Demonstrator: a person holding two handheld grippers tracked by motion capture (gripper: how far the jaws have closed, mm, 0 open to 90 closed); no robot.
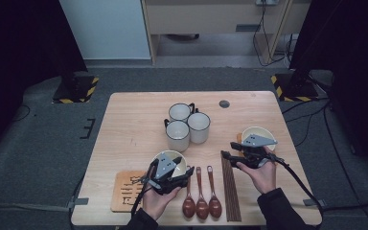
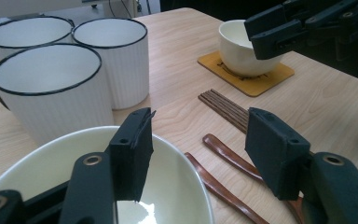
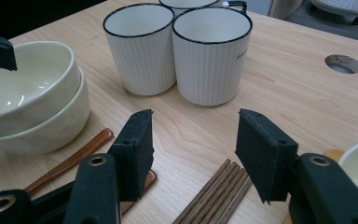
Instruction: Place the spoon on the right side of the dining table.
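Note:
Two cream bowls (image 3: 32,93) sit stacked at the table's front centre. My left gripper (image 1: 169,162) is over the top bowl (image 2: 46,158). Its jaws (image 2: 200,140) straddle the rim, one inside the bowl and one outside, and neither pad touches it, so it is open. My right gripper (image 1: 227,149) hovers open above the far end of the wooden chopsticks (image 1: 231,187), with nothing between its jaws (image 3: 193,144). Behind it a third cream bowl (image 1: 256,134) rests on a wooden coaster (image 2: 261,79).
Three white mugs (image 1: 187,124) with black rims cluster mid-table. Three brown wooden spoons (image 1: 201,196) lie between the bowl stack and the chopsticks. A bare wooden coaster (image 1: 124,191) lies front left. A round cable hole (image 1: 224,103) marks the table's far side.

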